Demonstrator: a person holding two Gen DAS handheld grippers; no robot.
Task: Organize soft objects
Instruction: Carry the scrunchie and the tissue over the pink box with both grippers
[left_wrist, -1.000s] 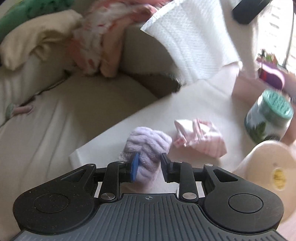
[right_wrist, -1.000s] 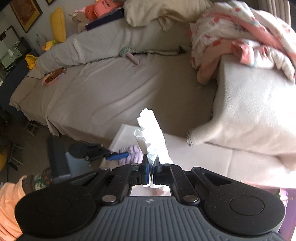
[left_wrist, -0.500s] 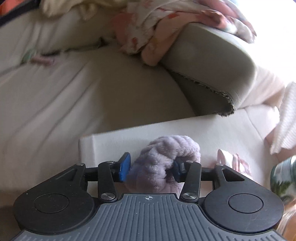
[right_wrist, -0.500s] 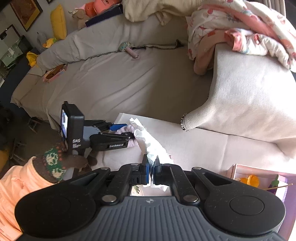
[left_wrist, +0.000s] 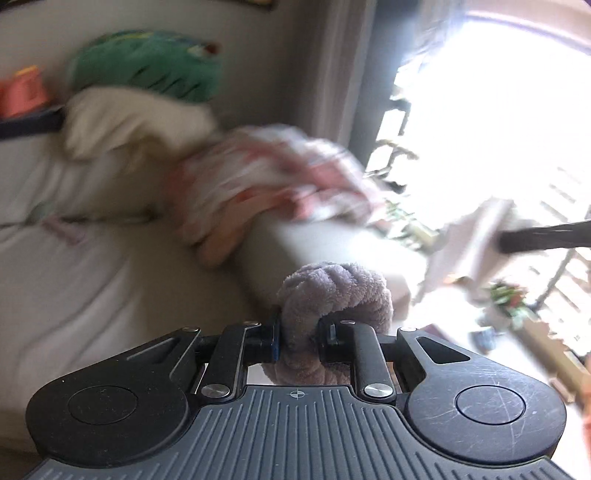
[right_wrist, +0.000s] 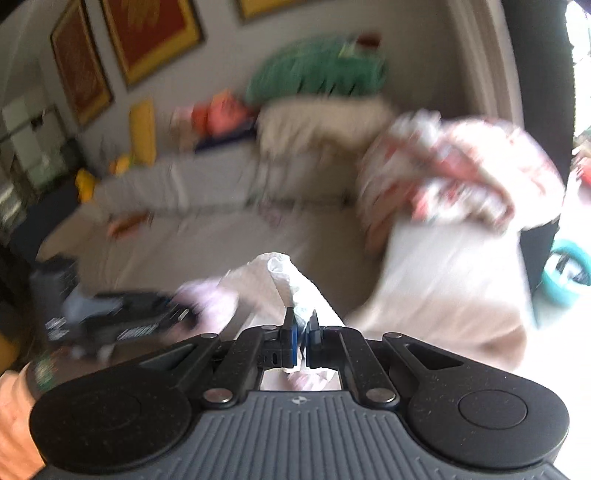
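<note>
My left gripper (left_wrist: 299, 338) is shut on a fluffy lavender scrunchie (left_wrist: 334, 291) and holds it up in the air, above the sofa. My right gripper (right_wrist: 302, 328) is shut on a white paper towel (right_wrist: 273, 280) that sticks up from its jaws. In the right wrist view the left gripper (right_wrist: 147, 317) appears blurred at lower left with the lavender scrunchie (right_wrist: 210, 299) in it. In the left wrist view the right gripper (left_wrist: 546, 236) shows as a dark bar at right, with the paper towel (left_wrist: 469, 243) hanging from it.
A beige sofa (right_wrist: 207, 243) fills the background, with a pink floral blanket (right_wrist: 461, 177) on its arm, a cream blanket (right_wrist: 317, 125) and a green cushion (right_wrist: 317, 74) behind. A teal basket (right_wrist: 565, 273) stands on the floor at right. Both views are motion-blurred.
Both grippers have lifted away from the white table with their loads; the views now tilt up toward the sofa and wall. The left gripper has closed tighter on the scrunchie.
</note>
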